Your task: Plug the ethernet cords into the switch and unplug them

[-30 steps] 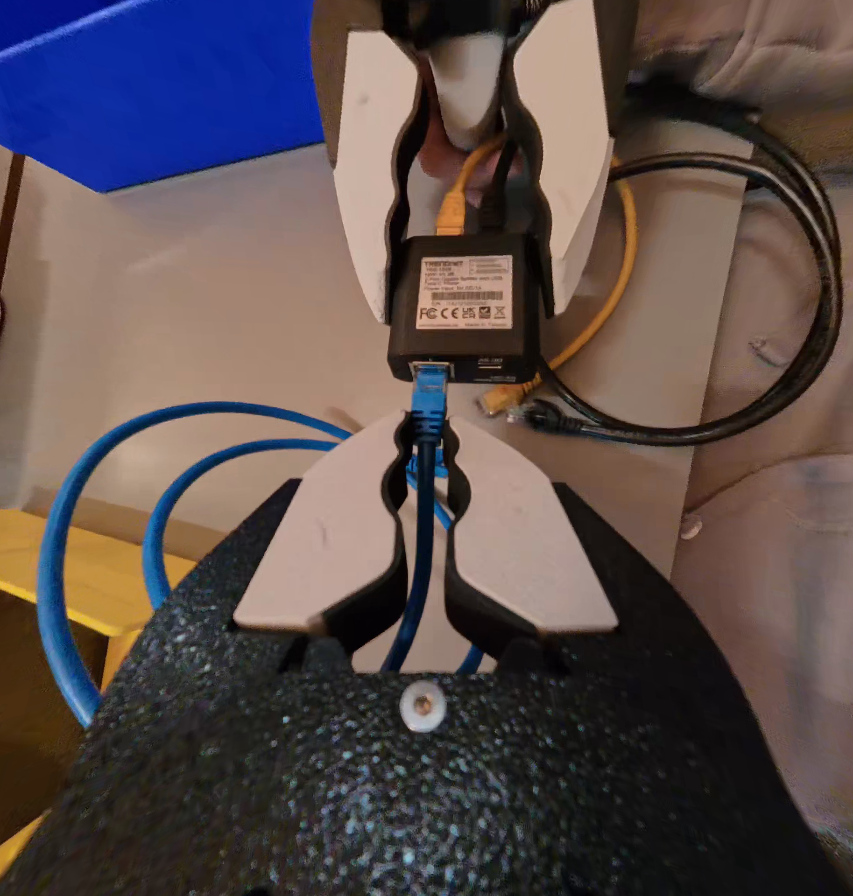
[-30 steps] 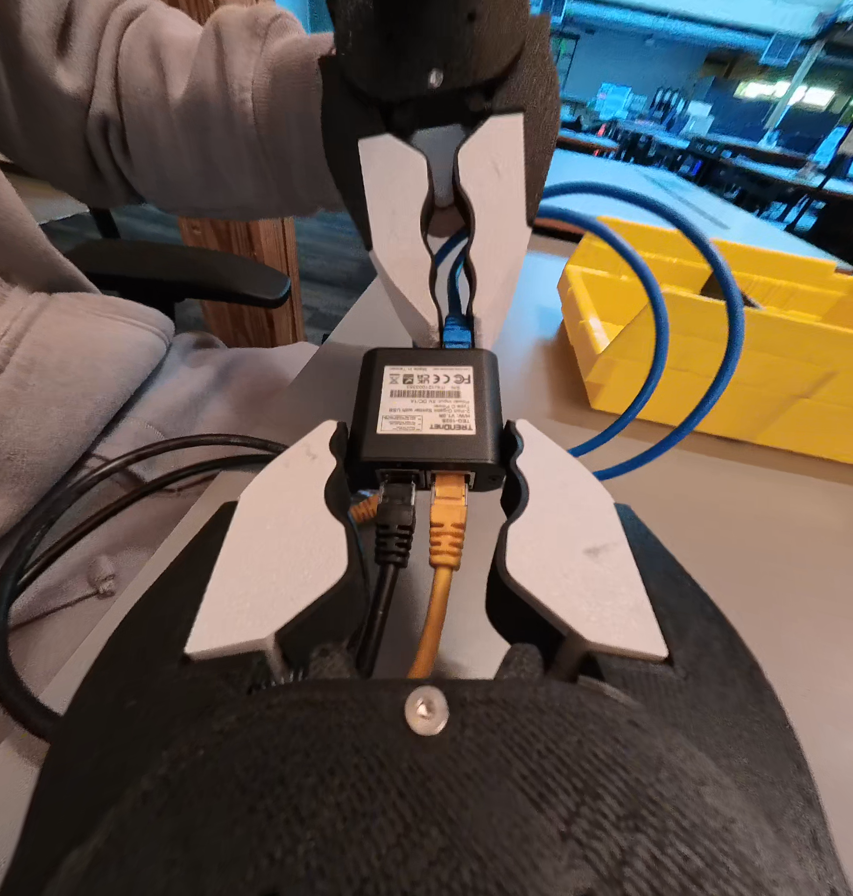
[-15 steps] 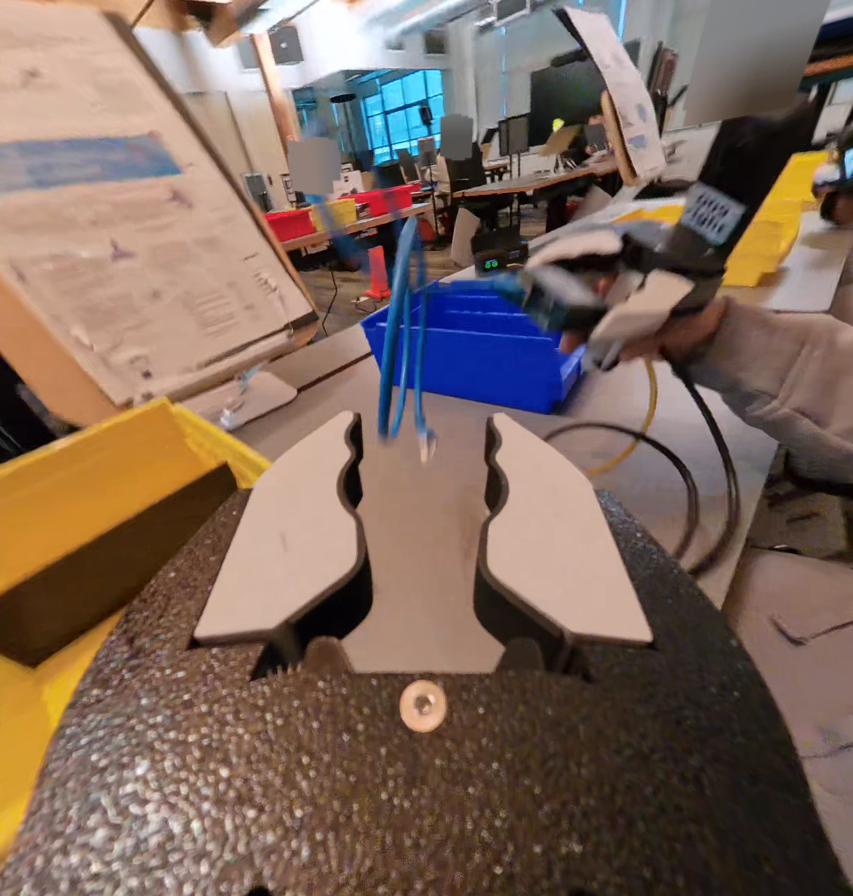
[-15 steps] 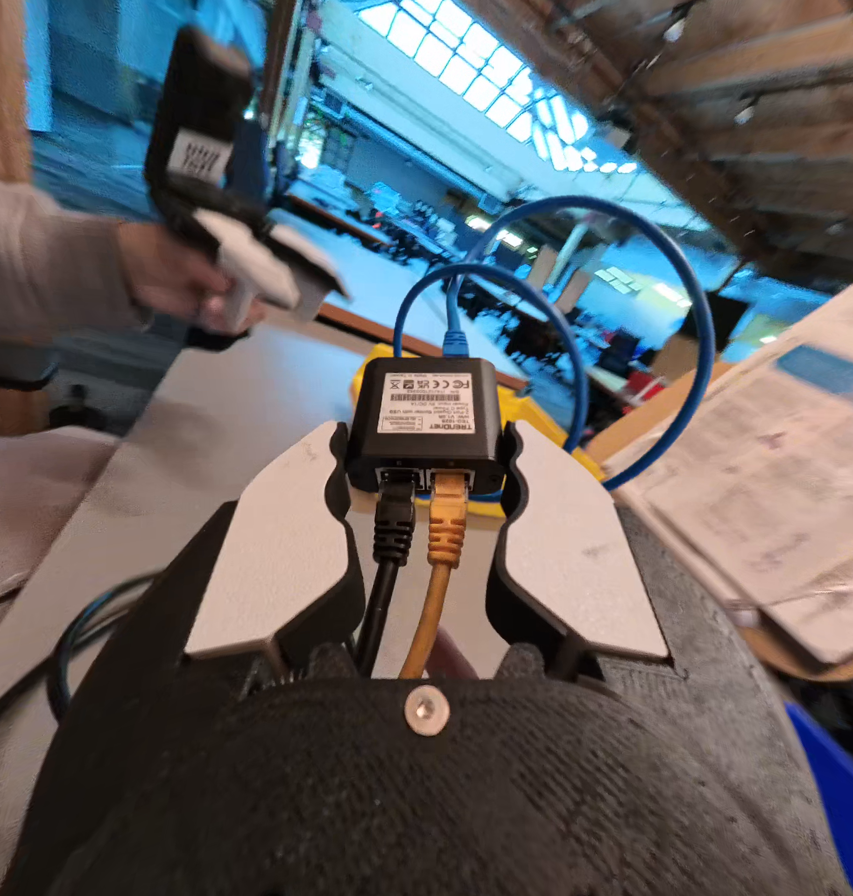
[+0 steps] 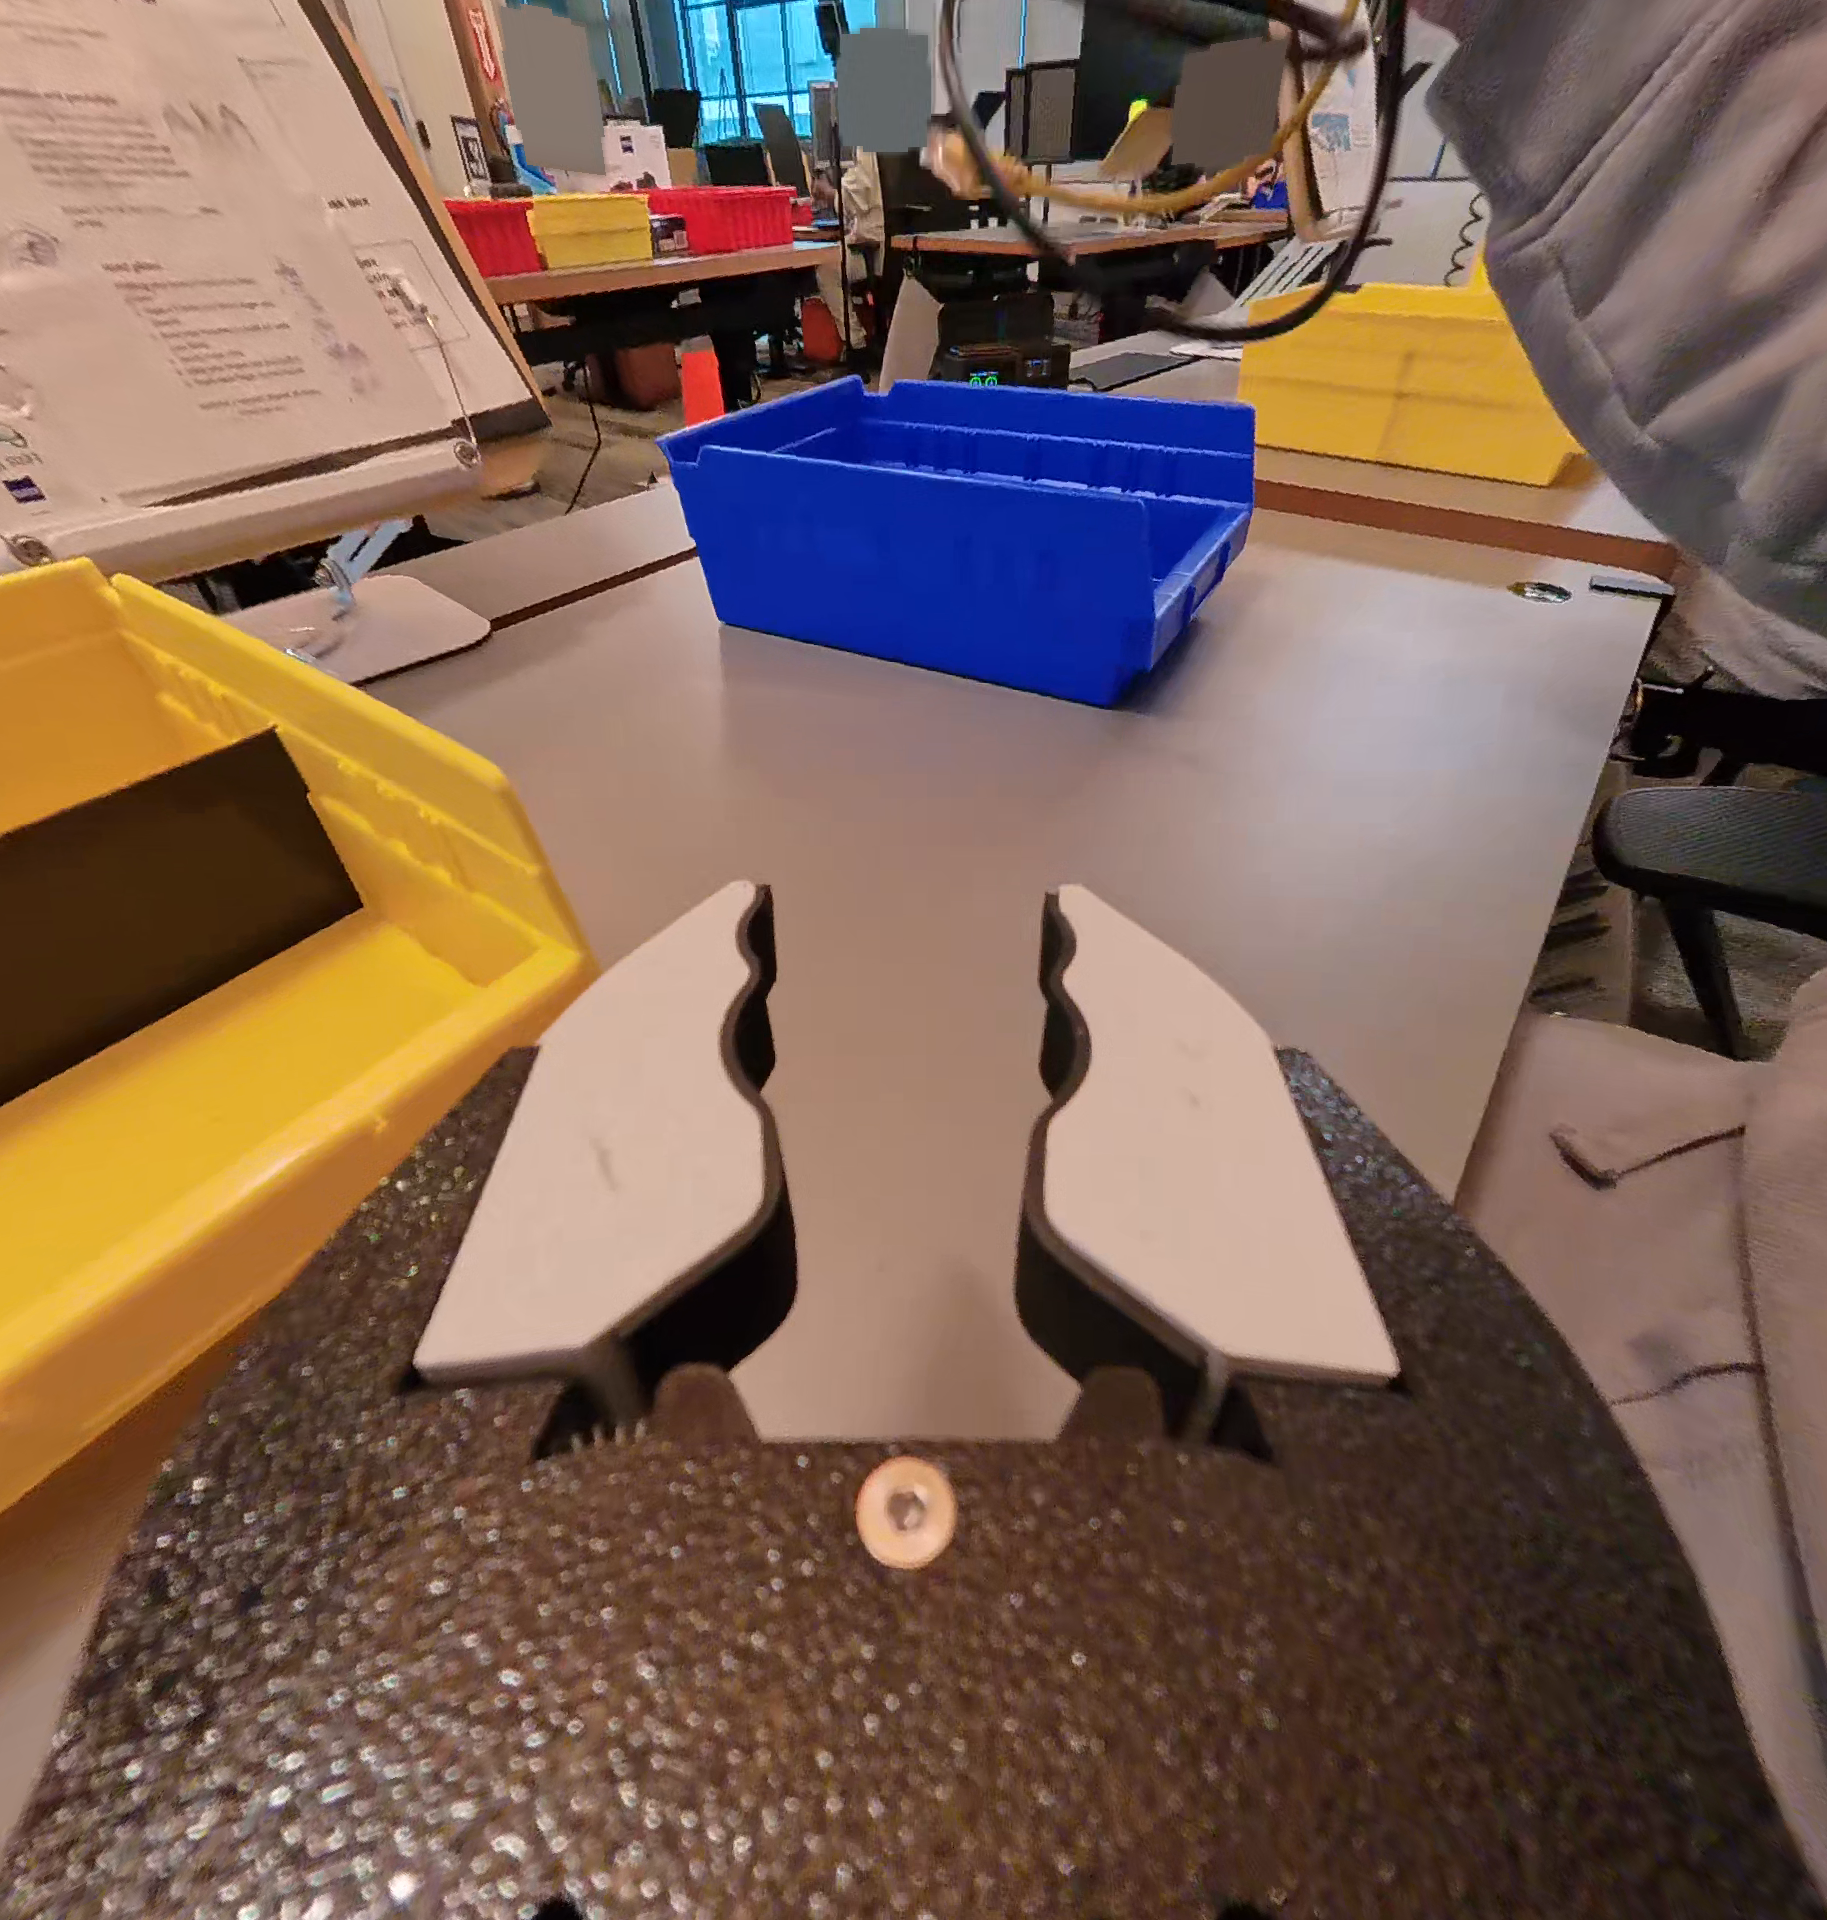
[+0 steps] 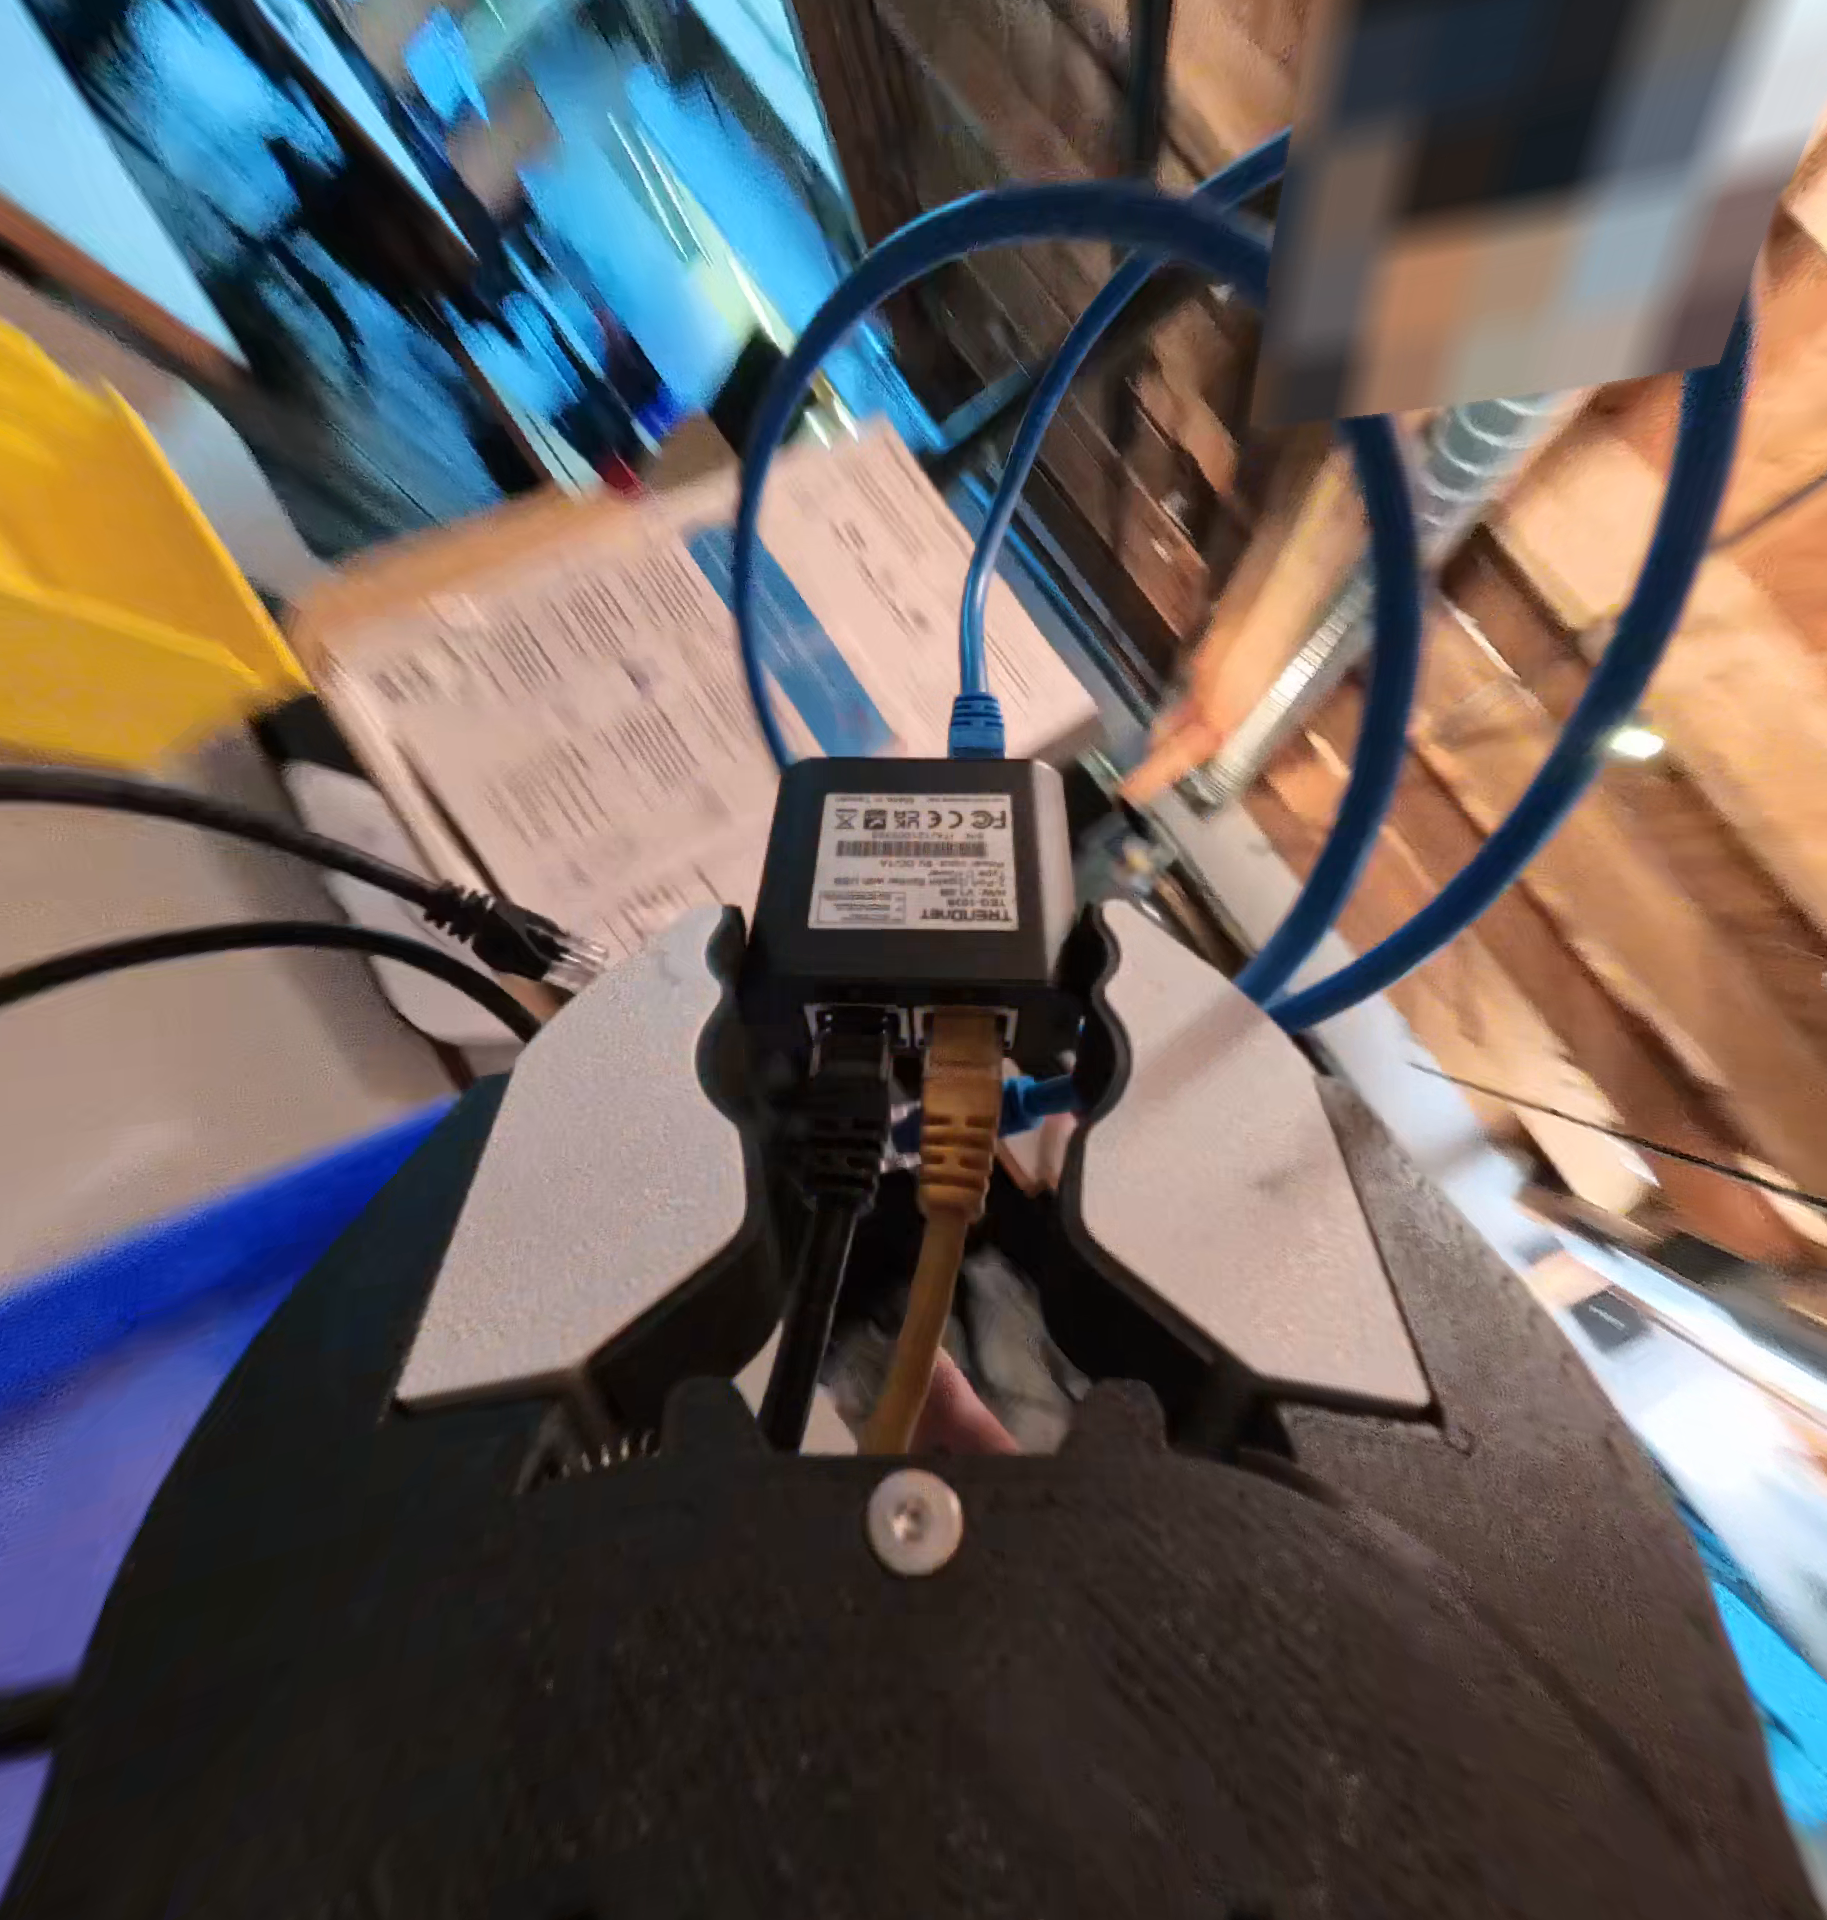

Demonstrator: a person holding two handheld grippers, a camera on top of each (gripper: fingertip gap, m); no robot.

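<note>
My right gripper (image 6: 909, 925) is shut on the black switch (image 6: 914, 883) and holds it raised in the air. A black cord (image 6: 841, 1122) and a yellow cord (image 6: 956, 1122) are plugged into its near side. A blue cord (image 6: 976, 717) is plugged into its far side and loops above it. The black cord's loose end (image 6: 514, 935) hangs at the left. My left gripper (image 5: 904, 904) is open and empty, low over the grey table (image 5: 1044, 779). In the left wrist view, yellow and black cord loops (image 5: 1148, 187) hang at the top right.
A blue bin (image 5: 950, 540) stands on the table ahead of my left gripper. A yellow bin (image 5: 161, 935) stands close at its left. A tilted board with paper sheets (image 5: 182, 260) stands at the back left. A grey sleeve (image 5: 1667, 312) and a chair armrest (image 5: 1740, 852) are at the right. Spacing between my two grippers at the tips: around 40 cm.
My left gripper let go of the blue cord, opened and moved away low over the table. My right gripper lifted and swung the switch up with all three cords plugged in.
</note>
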